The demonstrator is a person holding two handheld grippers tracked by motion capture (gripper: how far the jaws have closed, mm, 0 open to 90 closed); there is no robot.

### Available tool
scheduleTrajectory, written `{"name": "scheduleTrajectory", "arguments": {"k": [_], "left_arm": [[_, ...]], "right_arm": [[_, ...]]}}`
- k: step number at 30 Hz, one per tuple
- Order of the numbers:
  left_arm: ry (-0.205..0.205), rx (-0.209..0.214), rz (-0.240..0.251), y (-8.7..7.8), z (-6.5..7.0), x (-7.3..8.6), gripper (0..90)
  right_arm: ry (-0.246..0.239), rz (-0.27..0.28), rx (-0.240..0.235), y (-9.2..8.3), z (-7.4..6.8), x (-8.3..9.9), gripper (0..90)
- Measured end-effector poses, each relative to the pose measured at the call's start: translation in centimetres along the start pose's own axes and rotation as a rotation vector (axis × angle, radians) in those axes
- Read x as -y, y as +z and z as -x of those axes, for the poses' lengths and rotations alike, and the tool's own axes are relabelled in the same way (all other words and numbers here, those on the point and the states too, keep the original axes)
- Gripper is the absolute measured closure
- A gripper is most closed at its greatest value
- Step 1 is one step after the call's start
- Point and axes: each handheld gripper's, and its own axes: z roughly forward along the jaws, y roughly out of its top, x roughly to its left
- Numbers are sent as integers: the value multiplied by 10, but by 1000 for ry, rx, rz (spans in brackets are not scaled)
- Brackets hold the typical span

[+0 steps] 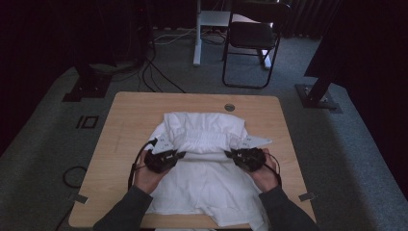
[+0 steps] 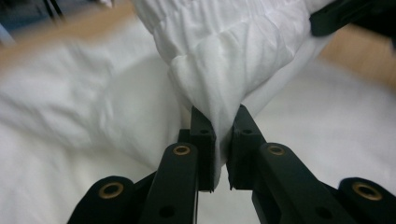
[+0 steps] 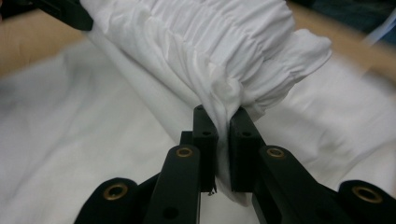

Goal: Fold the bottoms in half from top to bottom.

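While pinched, the white cloth (image 1: 204,139) spans both tongs.

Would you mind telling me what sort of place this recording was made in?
Probably a lab or studio room set up for recording: a lone wooden table on grey carpet, dark curtains, loose cables and a folding chair.

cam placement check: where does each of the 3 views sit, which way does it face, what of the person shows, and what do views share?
High view: above the person's side, facing forward and down on the light wooden table; forearms, hands, left gripper, right gripper show.
Left gripper view: rides the left gripper, looks along its black jaws, shut on the white crumpled cloth garment.
Right gripper view: rides the right gripper, jaws shut on the same garment.
Shared: garment in all three; each gripper view catches the other gripper's black tip in an upper corner.
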Motion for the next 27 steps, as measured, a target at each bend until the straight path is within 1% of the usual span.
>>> {"name": "scheduleTrajectory", "arguments": {"k": [1,2,3,4,6,7,8,9,10,12,13,14,15,16,17,19,20,21,22,23,24,25,27], "left_arm": [[-2,8,-25,5,1,7,829],[-10,16,-63,14,3,20,827],[-16,25,-93,20,5,29,824],[-18,28,-119,25,6,38,821],[-23,29,-155,32,9,50,814],[-23,28,-173,35,11,57,808],[-34,36,-172,38,11,64,794],[-58,47,-161,37,10,65,770],[-84,58,-169,35,8,65,744],[-95,58,-172,33,6,62,642],[-101,60,-172,31,6,61,593],[-106,55,-158,26,5,58,572],[-109,56,-146,23,4,56,546],[-118,50,-110,14,2,52,533],[-125,47,-92,9,-1,49,529],[-144,32,-47,-1,-8,41,534],[-154,15,-36,-4,-13,37,566],[-160,4,-35,-5,-16,34,641],[-160,-1,-34,-4,-23,28,726],[-162,-5,-37,0,-27,24,814],[-167,-7,-45,5,-30,20,860],[-171,-11,-57,12,-33,17,884],[-171,-28,-93,27,-36,13,885]], "right_arm": [[5,-37,-12,7,-3,13,831],[12,-58,-18,11,-5,21,830],[28,-90,-35,18,-7,33,829],[37,-114,-42,24,-9,42,828],[59,-148,-54,32,-12,58,826],[63,-158,-55,35,-13,63,823],[68,-175,-55,38,-15,69,817],[74,-193,-57,42,-16,74,802],[78,-200,-58,43,-16,77,783],[88,-199,-66,42,-15,76,684],[93,-204,-72,40,-14,73,608],[91,-209,-77,38,-14,72,562],[84,-200,-75,34,-14,69,519],[81,-188,-74,31,-13,67,499],[92,-159,-85,23,-11,63,476],[114,-112,-93,14,-5,57,458],[128,-86,-90,10,0,54,451],[145,-64,-78,7,5,50,465],[163,-51,-60,6,9,48,524],[189,-44,-31,6,17,44,686],[206,-40,-17,9,23,42,748],[225,-48,3,13,28,40,810],[234,-75,28,25,36,37,822]]}}
